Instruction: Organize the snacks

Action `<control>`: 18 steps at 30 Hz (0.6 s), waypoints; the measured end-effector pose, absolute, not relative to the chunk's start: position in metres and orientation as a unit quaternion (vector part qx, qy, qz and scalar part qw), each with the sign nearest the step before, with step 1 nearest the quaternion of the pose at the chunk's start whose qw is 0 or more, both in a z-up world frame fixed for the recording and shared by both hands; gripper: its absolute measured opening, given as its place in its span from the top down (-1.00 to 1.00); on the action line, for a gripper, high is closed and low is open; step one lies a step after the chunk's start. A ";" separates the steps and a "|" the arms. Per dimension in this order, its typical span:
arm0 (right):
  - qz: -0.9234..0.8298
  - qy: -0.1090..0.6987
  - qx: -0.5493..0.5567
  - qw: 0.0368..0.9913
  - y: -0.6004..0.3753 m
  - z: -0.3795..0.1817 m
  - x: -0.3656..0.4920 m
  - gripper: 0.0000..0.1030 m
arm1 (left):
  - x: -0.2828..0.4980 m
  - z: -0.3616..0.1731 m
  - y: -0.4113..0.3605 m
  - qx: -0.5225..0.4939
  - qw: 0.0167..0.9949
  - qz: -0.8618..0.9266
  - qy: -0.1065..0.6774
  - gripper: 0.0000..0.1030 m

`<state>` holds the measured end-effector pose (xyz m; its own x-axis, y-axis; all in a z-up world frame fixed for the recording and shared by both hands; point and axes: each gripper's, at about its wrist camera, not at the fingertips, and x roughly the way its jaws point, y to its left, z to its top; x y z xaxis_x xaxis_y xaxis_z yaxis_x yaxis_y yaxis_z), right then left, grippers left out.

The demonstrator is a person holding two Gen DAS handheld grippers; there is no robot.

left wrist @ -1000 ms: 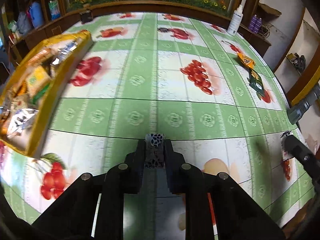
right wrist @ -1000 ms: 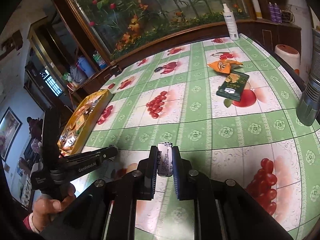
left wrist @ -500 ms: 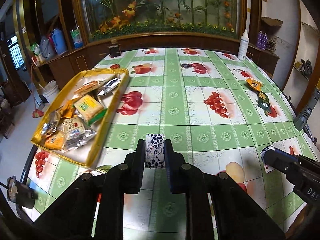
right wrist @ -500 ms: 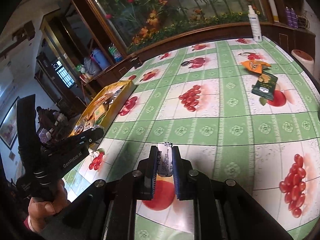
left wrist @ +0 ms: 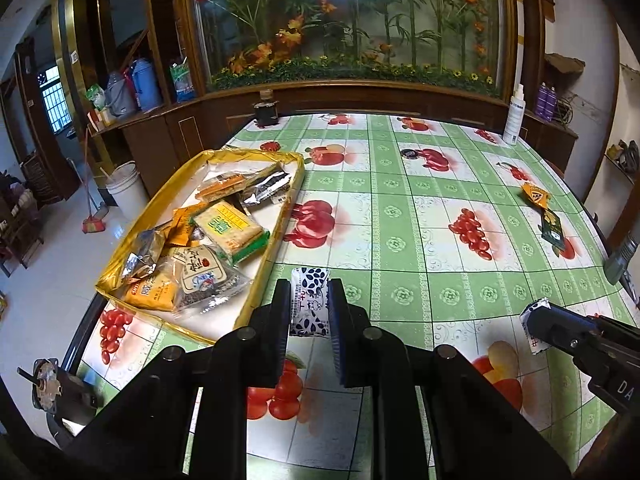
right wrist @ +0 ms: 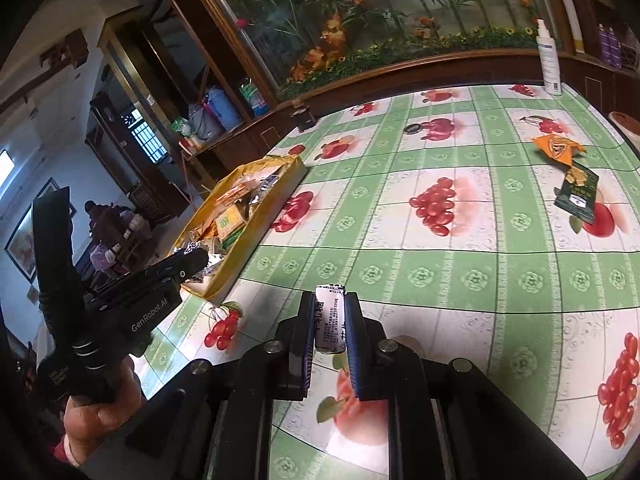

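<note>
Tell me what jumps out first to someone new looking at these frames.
Each gripper's fingers pinch a small white packet: the left gripper a blue-patterned packet, the right gripper a printed one. At table left, the yellow tray is piled with snacks. Two loose packs, orange and dark green, lie at the far right of the fruit-print tablecloth.

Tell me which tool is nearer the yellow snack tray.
Left. The left tool, shut on a blue-patterned packet, is right beside the yellow snack tray. The right tool, gripping a white packet, sits farther out over the tablecloth.
</note>
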<state>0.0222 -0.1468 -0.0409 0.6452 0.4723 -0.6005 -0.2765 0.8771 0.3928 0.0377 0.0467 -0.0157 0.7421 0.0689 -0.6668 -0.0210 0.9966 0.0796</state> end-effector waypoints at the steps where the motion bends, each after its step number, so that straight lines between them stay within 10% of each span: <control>1: 0.212 0.366 0.135 0.896 -0.145 -0.041 0.024 0.71 | 0.038 -0.015 0.048 0.034 0.934 0.027 0.356 0.70; 18: 0.221 0.393 0.065 0.890 -0.091 -0.050 0.062 0.42 | 0.051 -0.026 0.091 0.009 0.928 0.058 0.369 0.70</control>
